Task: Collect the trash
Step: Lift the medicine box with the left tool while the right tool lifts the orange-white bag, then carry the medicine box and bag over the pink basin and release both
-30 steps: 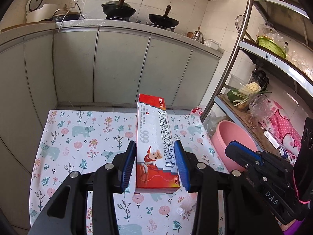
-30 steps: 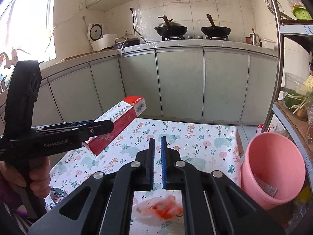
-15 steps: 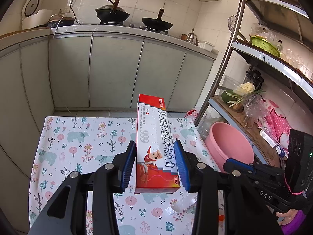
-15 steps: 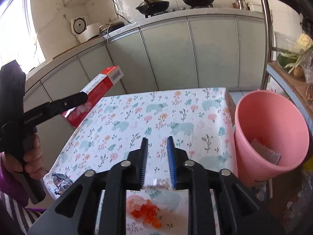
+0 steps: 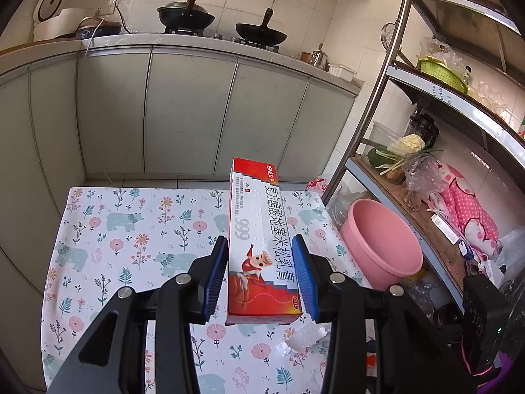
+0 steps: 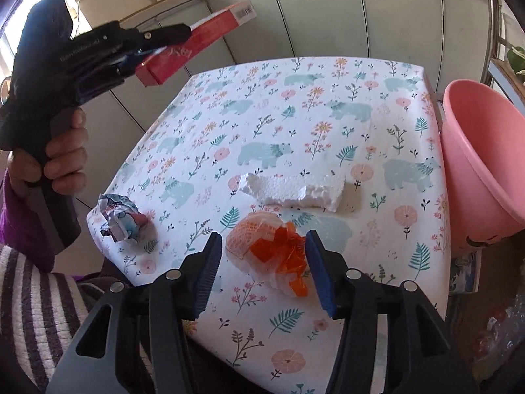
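My left gripper (image 5: pixel 261 277) is shut on a long red and white carton (image 5: pixel 259 239), held in the air above the flowered table; the carton (image 6: pixel 197 37) and that gripper (image 6: pixel 165 34) also show at the upper left of the right wrist view. My right gripper (image 6: pixel 261 271) is low over the table, its jaws opening, with a crumpled orange and white wrapper (image 6: pixel 272 246) lying between the pads, which do not press on it. A white foam chunk (image 6: pixel 295 192) lies just beyond. A crumpled paper ball (image 6: pixel 119 216) sits near the table's left corner.
A pink bucket (image 6: pixel 482 164) stands off the table's right edge, seen too in the left wrist view as the pink bucket (image 5: pixel 382 239). A metal shelf rack (image 5: pixel 436 151) with vegetables and bags stands right of it. Grey cabinets (image 5: pixel 183 111) run behind. A hand (image 6: pixel 55 157) holds the left gripper.
My right gripper has tipped down and sunk toward the table, and its jaws have gone from shut to wide apart around the orange wrapper. The left gripper still holds the carton in place.
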### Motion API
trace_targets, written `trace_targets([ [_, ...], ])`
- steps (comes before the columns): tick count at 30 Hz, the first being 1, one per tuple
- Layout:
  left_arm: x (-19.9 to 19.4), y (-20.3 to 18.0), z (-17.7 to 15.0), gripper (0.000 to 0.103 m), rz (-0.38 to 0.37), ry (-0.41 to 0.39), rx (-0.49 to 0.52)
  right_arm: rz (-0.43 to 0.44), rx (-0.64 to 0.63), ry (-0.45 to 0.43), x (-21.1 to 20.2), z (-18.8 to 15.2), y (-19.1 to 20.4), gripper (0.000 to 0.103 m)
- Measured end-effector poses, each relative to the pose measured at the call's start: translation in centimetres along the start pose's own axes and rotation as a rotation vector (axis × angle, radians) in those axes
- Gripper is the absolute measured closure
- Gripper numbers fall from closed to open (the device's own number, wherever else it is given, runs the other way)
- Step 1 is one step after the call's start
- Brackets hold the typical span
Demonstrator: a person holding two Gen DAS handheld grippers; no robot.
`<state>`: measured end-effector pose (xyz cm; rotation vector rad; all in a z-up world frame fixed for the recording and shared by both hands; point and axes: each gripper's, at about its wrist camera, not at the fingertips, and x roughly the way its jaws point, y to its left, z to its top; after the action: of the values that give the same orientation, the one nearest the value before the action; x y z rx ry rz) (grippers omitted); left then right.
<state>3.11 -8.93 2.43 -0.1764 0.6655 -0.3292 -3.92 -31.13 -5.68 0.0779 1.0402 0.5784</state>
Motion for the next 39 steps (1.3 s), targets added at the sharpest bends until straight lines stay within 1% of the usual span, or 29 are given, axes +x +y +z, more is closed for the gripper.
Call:
trace_targets([
  [3,0.1,-0.1,-0.1,0.063,0.001,0.004,0.003,-0.022,0.002,0.016,0.8,-0.3,-0.2,0.05],
  [6,0.2,-0.1,-0.2,0.063,0.004,0.007,0.003,-0.012,0.009,0.008,0.7,-0.4,-0.4,0.051],
  [8,0.3,-0.2,-0.2,0.063,0.004,0.01,0.0,-0.019,0.0,0.001,0.6,-0.5,-0.4,0.062],
  [9,0.3,-0.3,-0.1,0.063,0.002,0.01,-0.001,-0.025,-0.007,-0.003,0.5,-0.5,-0.3,0.063],
  [10,0.3,-0.4,-0.1,0.063,0.001,0.009,0.001,-0.027,-0.01,-0.008,0.4,-0.5,-0.3,0.068],
  [14,0.3,-1.0,-0.1,0.063,-0.006,0.005,0.013,-0.025,-0.023,-0.049,-0.3,-0.5,0.0,0.071],
  [17,0.3,-1.2,-0.1,0.063,-0.007,0.001,0.019,-0.025,-0.028,-0.087,-1.0,-0.4,0.1,0.072],
  [22,0.3,-1.5,0.0,0.063,-0.012,-0.004,0.022,-0.039,-0.035,-0.171,-2.6,0.1,0.2,0.072],
  [25,0.4,-2.0,0.1,0.063,-0.02,-0.006,0.03,-0.067,-0.029,-0.227,-3.6,0.4,0.0,0.072],
  [29,0.5,-2.9,0.3,0.063,-0.035,-0.015,0.049,-0.132,-0.016,-0.319,-5.6,0.9,-0.8,0.072],
  [35,1.0,-4.8,1.0,0.063,-0.077,-0.036,0.072,-0.233,0.039,-0.461,-9.1,1.4,-2.5,0.072],
  [39,1.3,-6.9,1.6,0.063,-0.107,-0.059,0.11,-0.297,0.09,-0.528,-11.0,1.7,-4.2,0.072],
])
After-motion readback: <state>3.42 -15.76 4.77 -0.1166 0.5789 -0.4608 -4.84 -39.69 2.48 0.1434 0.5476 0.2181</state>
